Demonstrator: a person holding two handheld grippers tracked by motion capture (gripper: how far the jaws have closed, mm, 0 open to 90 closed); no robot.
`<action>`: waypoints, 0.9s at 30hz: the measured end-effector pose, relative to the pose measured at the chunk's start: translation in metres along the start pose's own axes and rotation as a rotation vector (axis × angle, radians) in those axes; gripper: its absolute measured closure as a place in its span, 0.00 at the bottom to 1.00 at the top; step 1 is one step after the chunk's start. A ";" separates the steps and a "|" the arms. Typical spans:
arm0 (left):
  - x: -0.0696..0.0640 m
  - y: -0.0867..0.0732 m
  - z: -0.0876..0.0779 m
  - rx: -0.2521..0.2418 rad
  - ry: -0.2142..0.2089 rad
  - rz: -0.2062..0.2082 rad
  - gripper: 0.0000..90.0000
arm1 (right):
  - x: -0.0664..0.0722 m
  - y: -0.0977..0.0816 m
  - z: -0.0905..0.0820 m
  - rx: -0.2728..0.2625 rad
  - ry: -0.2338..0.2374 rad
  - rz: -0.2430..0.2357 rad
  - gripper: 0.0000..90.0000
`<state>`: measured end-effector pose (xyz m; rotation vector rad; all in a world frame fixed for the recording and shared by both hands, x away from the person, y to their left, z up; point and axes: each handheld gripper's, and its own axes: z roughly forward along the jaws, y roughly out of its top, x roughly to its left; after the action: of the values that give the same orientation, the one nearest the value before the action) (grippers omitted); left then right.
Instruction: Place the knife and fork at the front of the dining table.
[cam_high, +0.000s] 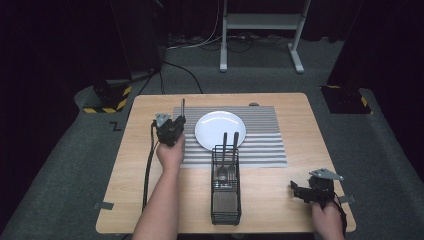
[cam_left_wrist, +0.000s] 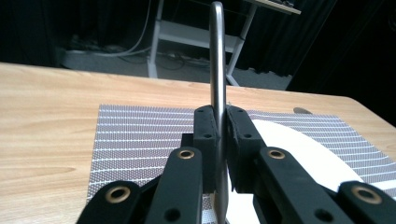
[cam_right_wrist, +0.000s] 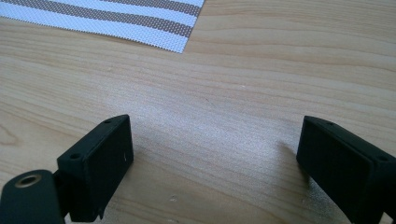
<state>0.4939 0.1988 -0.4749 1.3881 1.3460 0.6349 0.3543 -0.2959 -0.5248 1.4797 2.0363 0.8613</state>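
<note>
Scene at the wooden table, seen from the person's side. The left gripper is held over the left part of the striped placemat, just beside the white plate; its two black jaws are pressed together on the metal handle of a piece of cutlery, which stands upright between the pads and rises above them, its working end hidden below the jaws. In the left gripper view the plate lies just to the right of the jaws. The right gripper rests low at the near right corner of the table, well apart from the placemat; its jaws stand wide apart with only bare wood between them. A black wire caddy stands at the near middle of the table, its far end reaching the placemat's near edge, and holds two more utensils upright, handles up.
</note>
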 end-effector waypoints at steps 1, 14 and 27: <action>0.001 -0.001 0.002 0.002 -0.003 -0.009 0.92 | 0.000 0.000 0.000 0.000 0.000 0.000 0.12; 0.012 -0.013 0.023 0.067 0.032 -0.028 0.92 | 0.000 0.000 0.000 0.000 -0.001 0.001 0.12; 0.017 -0.014 0.034 0.108 0.047 -0.043 0.92 | 0.000 0.000 0.000 0.000 -0.001 0.001 0.12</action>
<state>0.5233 0.2018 -0.5031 1.4336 1.4622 0.5763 0.3543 -0.2960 -0.5248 1.4808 2.0355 0.8607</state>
